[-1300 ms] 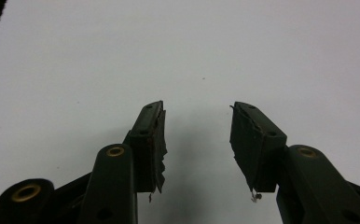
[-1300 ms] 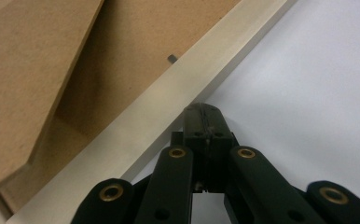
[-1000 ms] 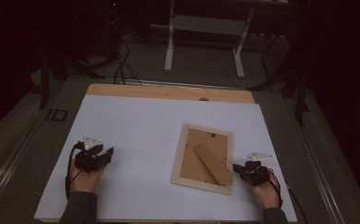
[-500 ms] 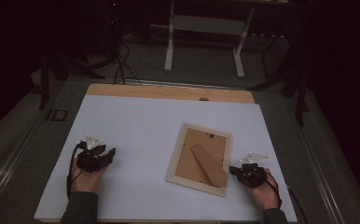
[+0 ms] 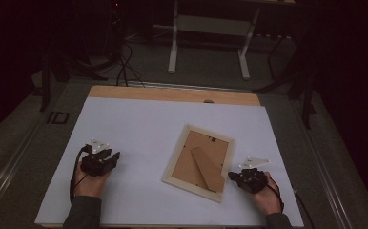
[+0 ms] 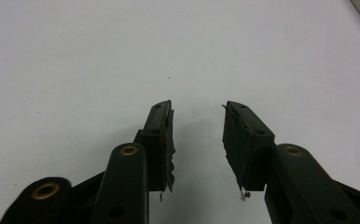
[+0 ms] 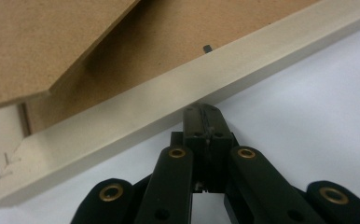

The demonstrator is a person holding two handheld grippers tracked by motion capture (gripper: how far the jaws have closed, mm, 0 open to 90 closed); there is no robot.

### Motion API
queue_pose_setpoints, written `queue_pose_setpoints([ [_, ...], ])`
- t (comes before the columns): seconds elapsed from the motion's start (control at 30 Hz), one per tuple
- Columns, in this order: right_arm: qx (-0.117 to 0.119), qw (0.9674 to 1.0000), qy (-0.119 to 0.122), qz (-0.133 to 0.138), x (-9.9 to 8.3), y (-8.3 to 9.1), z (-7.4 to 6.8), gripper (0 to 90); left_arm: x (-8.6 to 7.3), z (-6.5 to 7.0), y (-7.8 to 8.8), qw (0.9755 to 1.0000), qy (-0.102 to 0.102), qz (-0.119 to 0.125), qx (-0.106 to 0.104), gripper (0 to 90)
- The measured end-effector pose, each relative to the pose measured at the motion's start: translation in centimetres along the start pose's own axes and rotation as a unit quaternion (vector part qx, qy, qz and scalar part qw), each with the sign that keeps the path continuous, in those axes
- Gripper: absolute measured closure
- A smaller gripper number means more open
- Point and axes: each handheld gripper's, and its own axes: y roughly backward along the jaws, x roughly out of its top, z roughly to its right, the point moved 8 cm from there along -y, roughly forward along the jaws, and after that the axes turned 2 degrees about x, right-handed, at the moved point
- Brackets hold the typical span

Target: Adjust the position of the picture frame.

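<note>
A pale wooden picture frame [image 5: 199, 162] lies face down on the white tabletop [image 5: 144, 124], brown backboard and folded stand [image 5: 208, 169] up. My right gripper [image 5: 230, 176] is shut with nothing in it, and its tips touch the frame's near right edge. In the right gripper view the shut tips [image 7: 203, 111] rest against the frame's pale rim [image 7: 136, 112], with the stand [image 7: 38, 42] above. My left gripper [image 5: 117, 156] sits at the near left, well clear of the frame. Its jaws [image 6: 197, 109] are open over bare tabletop and have just been closing with nothing between them.
A strip of wooden table edge [image 5: 172, 94] runs along the far side. Beyond it stand a white table frame [image 5: 208, 24] and cables [image 5: 125, 62] on the dark floor. Bare white surface lies between my left gripper and the picture frame.
The right gripper has moved a little left against the frame, and the frame has slid and turned slightly left. The left hand stayed in place.
</note>
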Motion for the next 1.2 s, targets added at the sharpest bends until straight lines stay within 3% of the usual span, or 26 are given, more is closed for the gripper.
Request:
queue_pose_setpoints([
  [0.27,0.03,0.9994,0.015,0.0,0.6,-0.7,-1.5,89.9,0.1,0.2,0.0,1.0,0.003,0.002,-0.002,64.6],
  [0.87,0.046,0.9985,0.029,0.002,1.2,-1.5,-2.7,89.9,0.1,1.6,-0.2,0.9995,-0.019,-0.004,-0.026,70.0],
  [1.0,0.051,0.9981,0.034,0.002,1.4,-1.7,-3.1,89.9,0.1,2.0,-0.1,0.9989,-0.018,-0.001,-0.043,69.9],
  [1.1,0.054,0.9979,0.036,0.003,1.6,-1.9,-3.4,89.9,0.2,2.5,0.0,0.9971,-0.011,0.008,-0.074,69.9],
  [1.2,0.058,0.9976,0.038,0.003,1.8,-2.0,-3.7,89.9,0.2,2.9,0.2,0.9955,-0.014,0.012,-0.093,70.0],
])
